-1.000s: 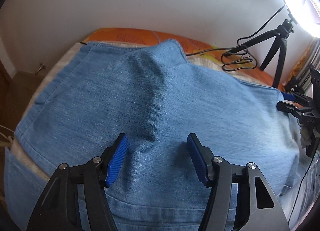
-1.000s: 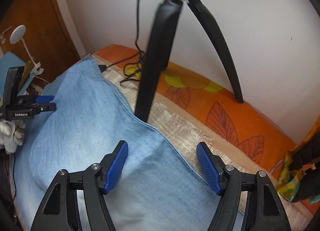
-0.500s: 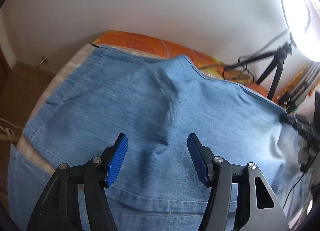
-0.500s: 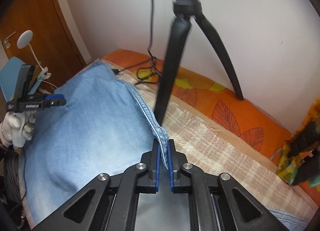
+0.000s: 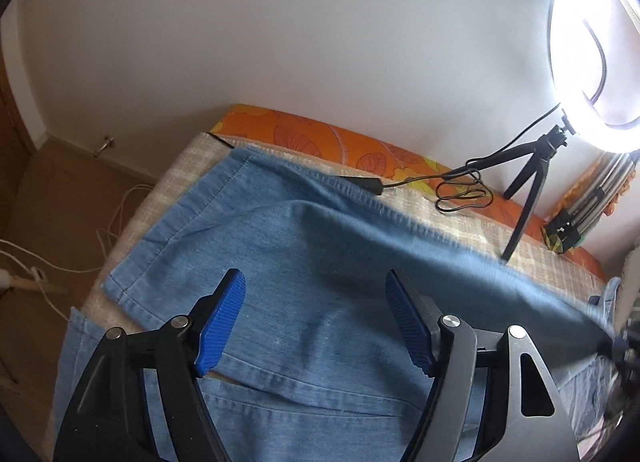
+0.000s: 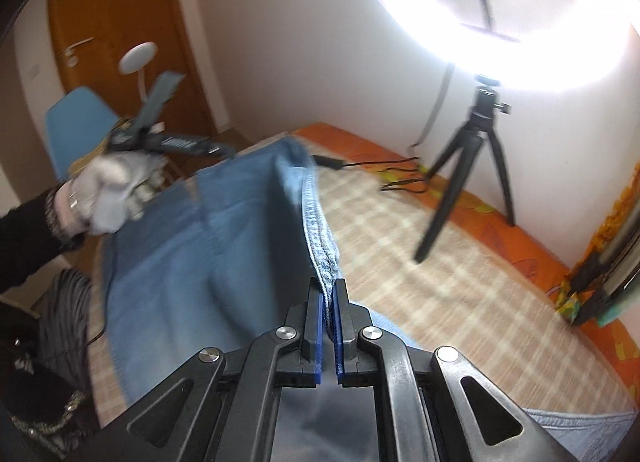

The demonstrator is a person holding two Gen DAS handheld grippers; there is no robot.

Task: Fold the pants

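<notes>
Right hand-held gripper is pressed together on the seam edge of the jeans, lifting that edge off the bed so the denim hangs in a ridge running away from the jaws. Left hand-held gripper is spread wide, hovering over the cloth w/ nothing between its pads; in the right view it shows at upper left in a gloved hand, blurred. Jeans lie across the bed, far hem near the orange mattress edge, lower part draped toward the cam. Risks, as I judge them: only one point is held, so pulling the fold over could drag the whole garment sideways instead of creasing it, esp. w/ left side unpinned. Grip is on a thin seam strip, so a hard tug may slip it out. Tripod and its cable sit just beside the far edge of the denim; a wide swing could snag the cable or tip the tripod & ring light.
</notes>
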